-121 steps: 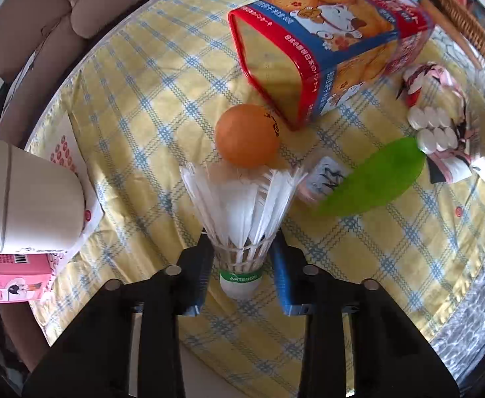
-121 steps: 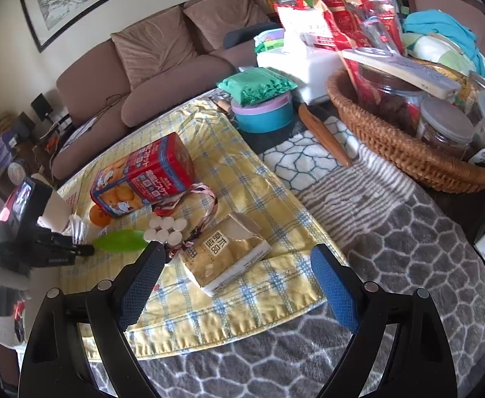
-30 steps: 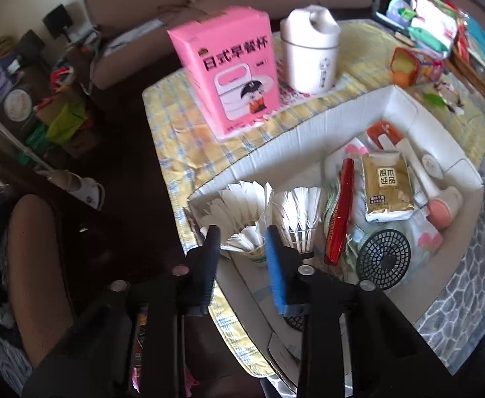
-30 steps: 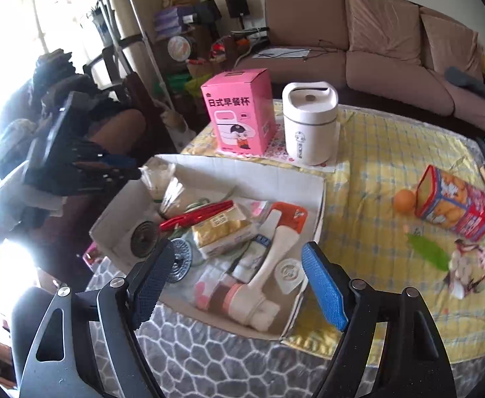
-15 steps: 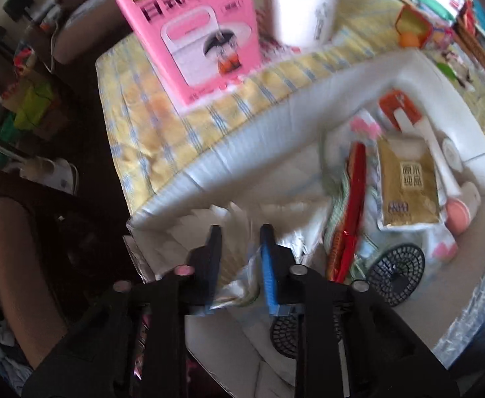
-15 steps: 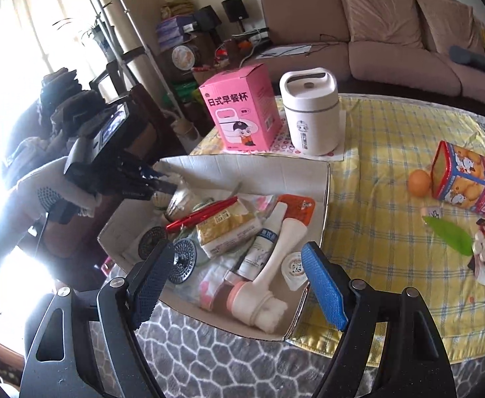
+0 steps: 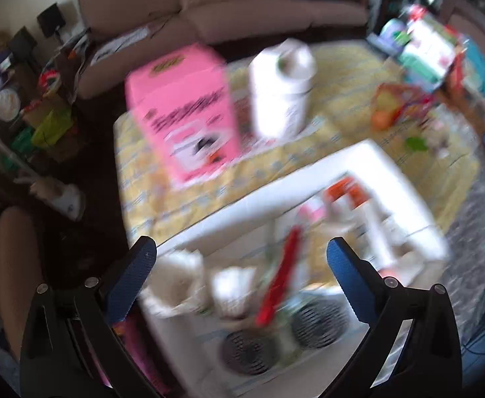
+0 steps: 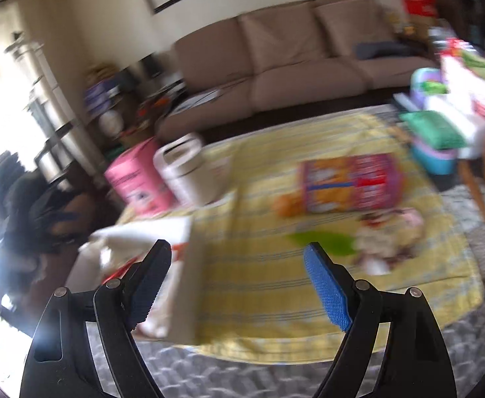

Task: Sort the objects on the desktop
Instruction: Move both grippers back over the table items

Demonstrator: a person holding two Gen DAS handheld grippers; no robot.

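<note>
Both views are smeared by motion, so small items are hard to name with confidence.

Left wrist view: the left gripper (image 7: 241, 254) has its jaws spread wide with nothing between the blue pads. It hangs above the near end of a white cardboard box (image 7: 259, 199). Just inside the left finger, in the box's near-left corner, sits a white feathery shape that looks like a shuttlecock (image 7: 176, 285), with a second shuttlecock (image 7: 234, 287) beside it toward the middle. Right of those, a red stick-like item (image 7: 280, 280) lies slanted along the box, and two dark round grilles (image 7: 284, 335) lie below it, nearest the camera. Beyond the box, ahead of the left finger, stands a pink carton (image 7: 182, 109), with a white canister (image 7: 280, 89) to its right. Far ahead to the right, past the right finger, an orange ball (image 7: 381, 120) rests on the yellow checked cloth (image 7: 348, 76).

Right wrist view: the right gripper (image 8: 237, 257) is likewise wide open and empty. The box's corner lies under its left finger; a green leaf-shaped piece (image 8: 322, 240) lies just ahead between the fingers, and a colourful biscuit tin (image 8: 348, 182) lies on its side further ahead.
</note>
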